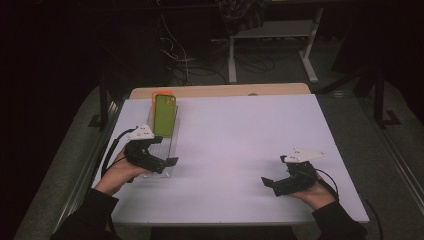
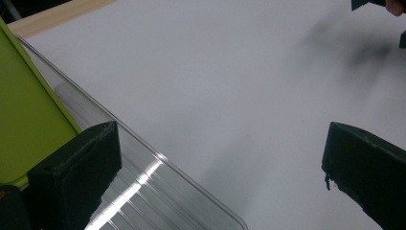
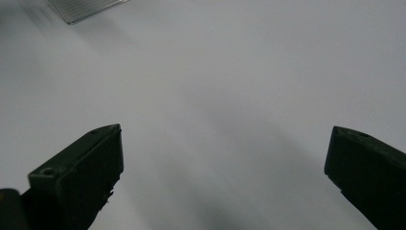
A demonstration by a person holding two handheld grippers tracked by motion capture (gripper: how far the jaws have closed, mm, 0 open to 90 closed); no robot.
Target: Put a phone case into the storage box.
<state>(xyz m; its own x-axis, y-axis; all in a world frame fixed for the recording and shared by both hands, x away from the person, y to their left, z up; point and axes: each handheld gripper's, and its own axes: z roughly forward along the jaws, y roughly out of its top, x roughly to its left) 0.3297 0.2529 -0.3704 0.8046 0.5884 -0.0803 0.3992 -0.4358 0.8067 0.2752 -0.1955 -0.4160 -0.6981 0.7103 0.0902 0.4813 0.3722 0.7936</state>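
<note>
The left gripper (image 1: 165, 161) is being held with its jaws spread wide, nothing gripped, right at the near end of the clear tray (image 1: 172, 137), so that the tray's rim is running just past its one jaw in the left gripper view. The green phone (image 1: 164, 115) is being kept inside the tray (image 2: 143, 167), ahead of that gripper and leaning up, probably so a jaw can be slid beside it. The right gripper (image 1: 274, 184) is being rested low over the bare table (image 1: 240, 145), likewise released and empty, well apart from the tray, apparently being kept out of the way.
</note>
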